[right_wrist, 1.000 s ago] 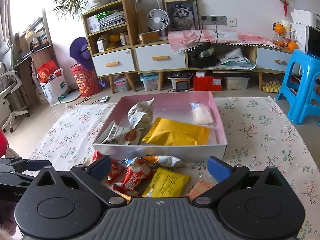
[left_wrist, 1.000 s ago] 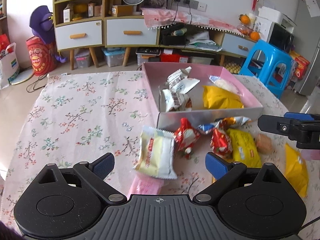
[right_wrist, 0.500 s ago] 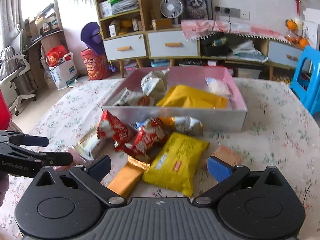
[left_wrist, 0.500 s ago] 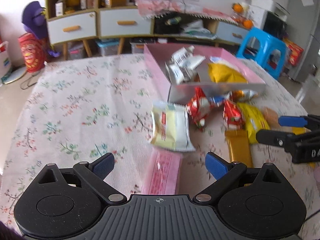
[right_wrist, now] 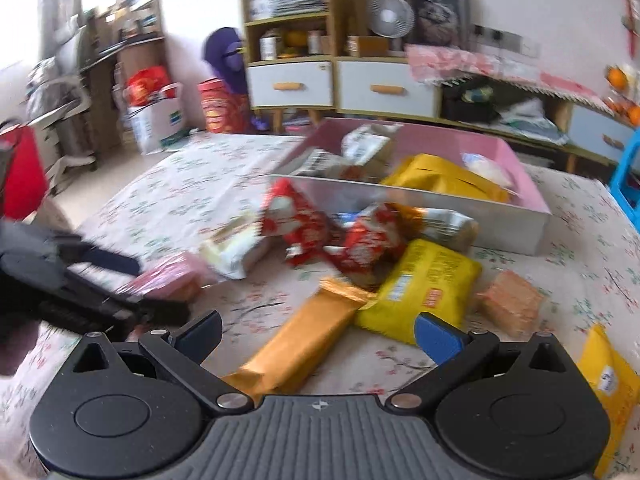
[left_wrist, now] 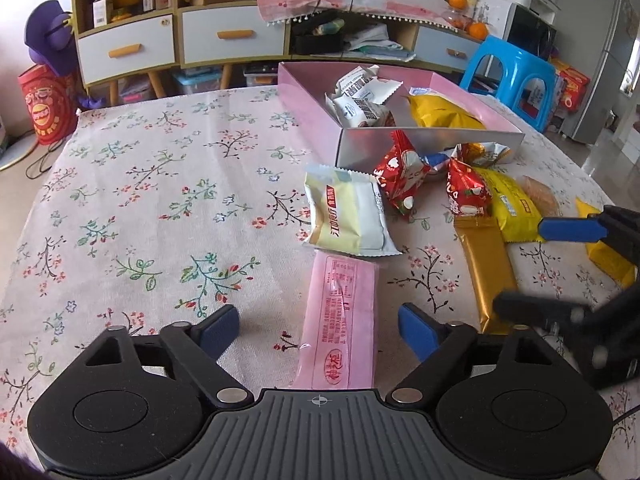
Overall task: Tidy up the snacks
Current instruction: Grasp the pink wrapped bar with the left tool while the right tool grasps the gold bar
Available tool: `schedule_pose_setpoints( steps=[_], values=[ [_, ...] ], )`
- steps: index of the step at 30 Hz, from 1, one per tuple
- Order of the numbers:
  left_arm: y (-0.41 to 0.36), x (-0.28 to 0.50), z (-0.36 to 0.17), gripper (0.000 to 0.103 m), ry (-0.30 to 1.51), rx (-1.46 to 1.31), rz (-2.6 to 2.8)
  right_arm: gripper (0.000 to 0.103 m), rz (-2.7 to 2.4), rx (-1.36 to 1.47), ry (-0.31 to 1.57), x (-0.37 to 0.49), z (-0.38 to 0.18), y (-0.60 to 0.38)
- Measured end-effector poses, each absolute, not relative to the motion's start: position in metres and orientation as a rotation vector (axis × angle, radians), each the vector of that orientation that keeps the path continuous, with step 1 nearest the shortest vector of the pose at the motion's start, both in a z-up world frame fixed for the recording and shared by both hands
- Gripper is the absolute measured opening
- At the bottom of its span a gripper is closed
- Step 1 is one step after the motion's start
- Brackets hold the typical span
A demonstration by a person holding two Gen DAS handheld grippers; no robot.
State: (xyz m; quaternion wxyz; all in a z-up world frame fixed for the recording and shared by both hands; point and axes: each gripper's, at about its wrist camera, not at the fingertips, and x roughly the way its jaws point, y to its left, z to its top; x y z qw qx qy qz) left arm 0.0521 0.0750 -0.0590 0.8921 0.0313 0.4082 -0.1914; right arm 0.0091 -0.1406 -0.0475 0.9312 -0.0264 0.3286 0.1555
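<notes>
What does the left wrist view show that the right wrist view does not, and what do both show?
Only the left wrist view shows the microwave and the full length of the pink bar between the open left claw. Only the right wrist view shows the desk chair and red bag. Both show the pink box, gold bar and open right claw.

A home living room – drawer sideboard (left_wrist: 176, 42), desk fan (right_wrist: 390, 16), floral tablecloth (left_wrist: 160, 184)

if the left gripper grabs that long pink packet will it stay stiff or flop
The pink packet looks thin and flat on the tablecloth, so probably light. Its glossy film may slip between the open left gripper fingers. Being long, its ends likely droop if pinched mid-length.
</notes>
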Motion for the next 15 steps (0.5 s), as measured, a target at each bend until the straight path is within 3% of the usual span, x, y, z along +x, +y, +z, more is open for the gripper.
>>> schedule_pose_setpoints(
  steps=[11, 15],
  values=[
    [0.076, 0.050, -0.057, 0.061, 0.838, 0.073, -0.403, 0.067, 0.367, -0.090, 0.730, 0.017, -0.053, -0.127],
    [0.074, 0.050, -0.057, 0.054, 0.837, 0.080, -0.407, 0.063, 0.355, -0.108, 0.747, 0.019, -0.056, -0.126]
  ],
)
